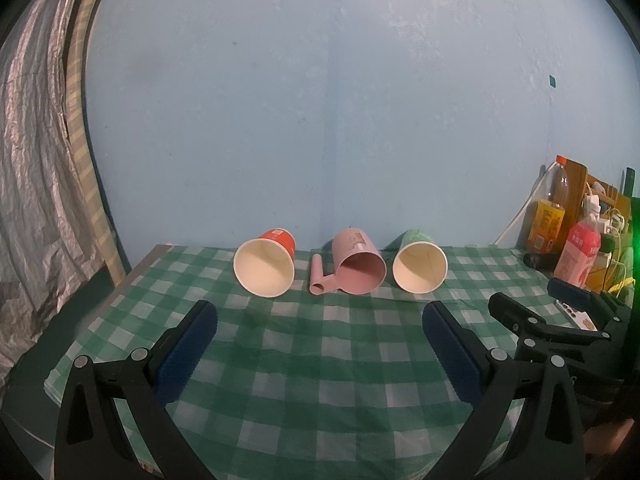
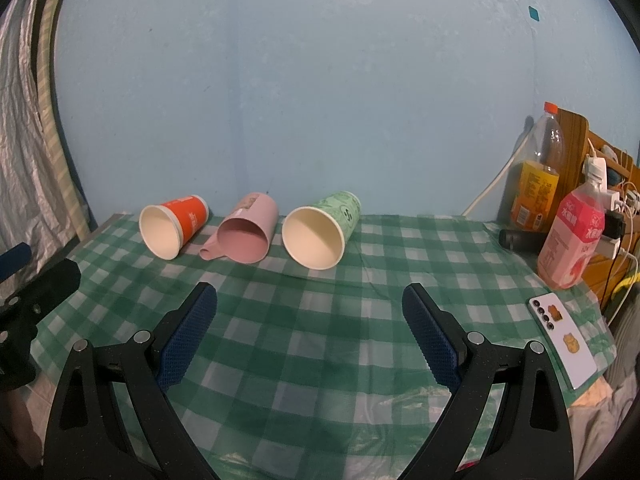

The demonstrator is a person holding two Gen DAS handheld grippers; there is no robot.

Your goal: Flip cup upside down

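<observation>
both grippers, left gripper [image 1: 320, 318] and right gripper [image 2: 310, 300], hover with fingers spread wide, holding nothing; three cups lie along table's [image 2: 360, 320] far edge; green paper cup [image 2: 320, 236] looks light, crushable; likely grip mid-wall gently.

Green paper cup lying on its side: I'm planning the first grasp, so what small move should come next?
Probably ease the open right gripper forward toward the green paper cup: it lies sideways on the checked tablecloth, mouth facing the gripper, nearest of the three cups.
</observation>
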